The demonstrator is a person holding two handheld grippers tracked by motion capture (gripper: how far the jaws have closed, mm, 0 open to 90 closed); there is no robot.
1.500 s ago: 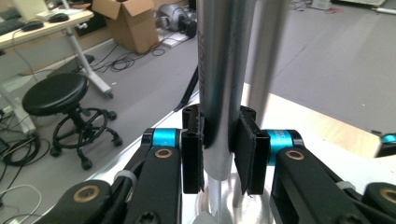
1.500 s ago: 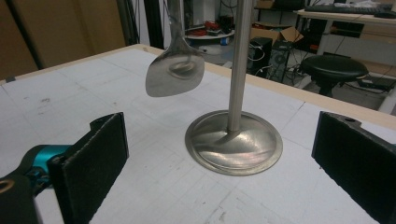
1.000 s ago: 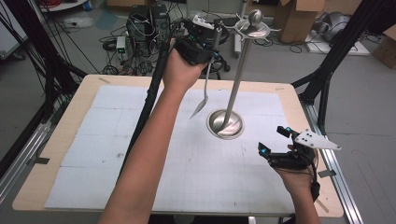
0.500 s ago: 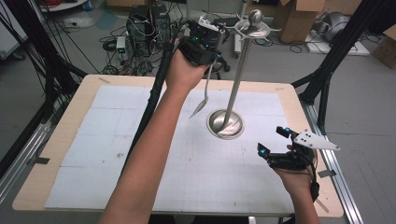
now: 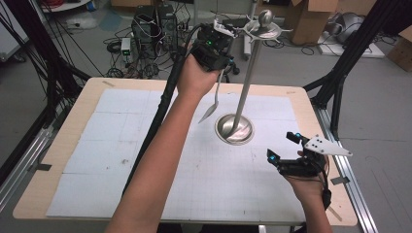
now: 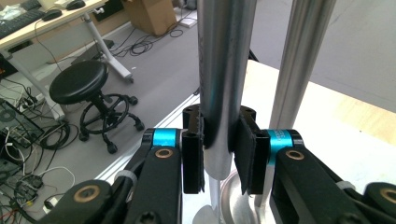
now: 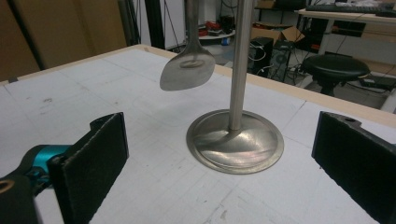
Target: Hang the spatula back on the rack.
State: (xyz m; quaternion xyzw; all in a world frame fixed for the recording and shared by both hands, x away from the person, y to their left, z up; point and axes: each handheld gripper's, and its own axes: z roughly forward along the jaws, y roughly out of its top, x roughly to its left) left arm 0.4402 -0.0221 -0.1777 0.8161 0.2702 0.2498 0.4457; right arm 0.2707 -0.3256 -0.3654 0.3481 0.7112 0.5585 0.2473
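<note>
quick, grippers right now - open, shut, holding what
left gripper: shut on the spatula handle, holding it up beside the stand pole.
right gripper: open, holding nothing, low over the table.

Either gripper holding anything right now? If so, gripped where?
The left gripper is shut on a flat steel spatula, clamped on the upper handle; its blade hangs beside the steel stand. The right gripper is open and holds nothing.
</note>
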